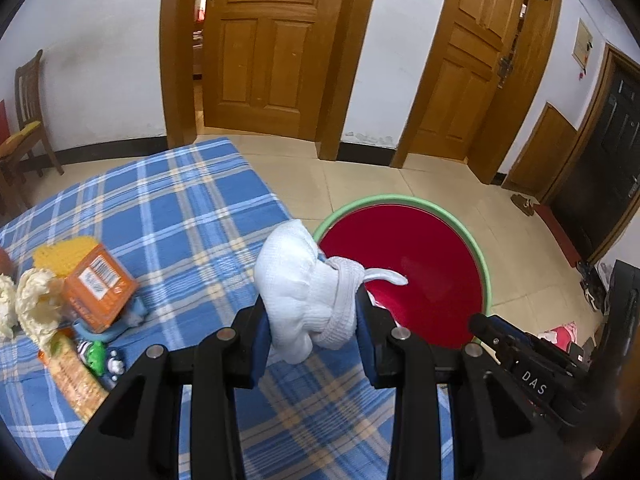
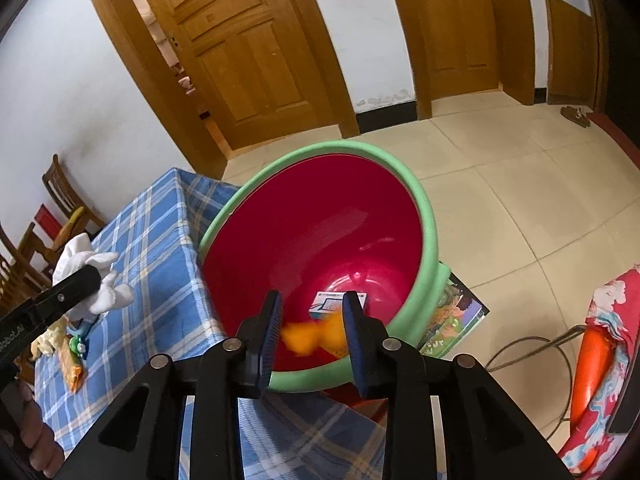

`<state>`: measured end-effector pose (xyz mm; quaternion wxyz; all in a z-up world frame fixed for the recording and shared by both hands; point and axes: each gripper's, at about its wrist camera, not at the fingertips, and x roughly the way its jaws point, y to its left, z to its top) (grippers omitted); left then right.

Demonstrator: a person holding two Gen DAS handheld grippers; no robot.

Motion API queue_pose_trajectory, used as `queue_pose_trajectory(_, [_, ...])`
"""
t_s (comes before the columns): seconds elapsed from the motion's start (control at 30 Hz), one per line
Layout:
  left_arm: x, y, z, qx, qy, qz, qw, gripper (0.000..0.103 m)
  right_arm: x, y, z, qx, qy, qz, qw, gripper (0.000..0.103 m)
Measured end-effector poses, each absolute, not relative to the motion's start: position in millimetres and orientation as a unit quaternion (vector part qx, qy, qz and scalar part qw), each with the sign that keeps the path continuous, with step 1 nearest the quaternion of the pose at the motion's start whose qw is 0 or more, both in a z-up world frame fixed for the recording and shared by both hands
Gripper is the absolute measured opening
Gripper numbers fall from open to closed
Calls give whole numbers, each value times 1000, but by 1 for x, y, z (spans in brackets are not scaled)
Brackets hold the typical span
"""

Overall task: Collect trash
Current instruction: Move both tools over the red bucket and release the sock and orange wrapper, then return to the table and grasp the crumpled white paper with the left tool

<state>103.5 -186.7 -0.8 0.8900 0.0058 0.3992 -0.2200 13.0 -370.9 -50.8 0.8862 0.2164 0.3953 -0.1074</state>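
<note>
My left gripper [image 1: 312, 320] is shut on a crumpled white glove [image 1: 304, 296] and holds it above the table's right edge, beside the red basin with a green rim [image 1: 400, 200]. The glove also shows in the right wrist view [image 2: 92, 276]. My right gripper [image 2: 310, 328] is open over the basin [image 2: 340, 148]. A blurred orange scrap [image 2: 316, 336] hangs between its fingers, apart from both pads, over the basin's inside. A small printed box [image 2: 338, 302] lies at the basin's bottom.
On the blue plaid tablecloth [image 1: 180, 220] lie an orange box [image 1: 100, 284], crumpled pale tissue [image 1: 36, 300], a yellow item [image 1: 68, 254] and small wrappers [image 1: 76, 376]. Wooden chairs [image 1: 28, 120] stand at the left. Books [image 2: 456, 320] lie under the basin on the tiled floor.
</note>
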Motion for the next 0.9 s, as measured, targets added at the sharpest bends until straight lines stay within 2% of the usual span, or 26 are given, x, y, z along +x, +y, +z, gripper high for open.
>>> queue_pose_trajectory(0.23, [105,-215,-5,22,394,-251,884,37,6,-374,-47,218,388,-110,889,38])
queue_pose_trajectory(0.5, [111,-244,-17,28,402,-280,871,37,-2,-378,-47,225,384,-113,888,39])
queue_pose_trajectory(0.67, [115,-251,-22,29,409,-274,870,56,-4,-381,-48,230,384,-116,887,41])
queue_pose_trajectory(0.9, [113,-242,-18,22,408,-263,874,58,-7,-379,-43,230,379,-115,889,48])
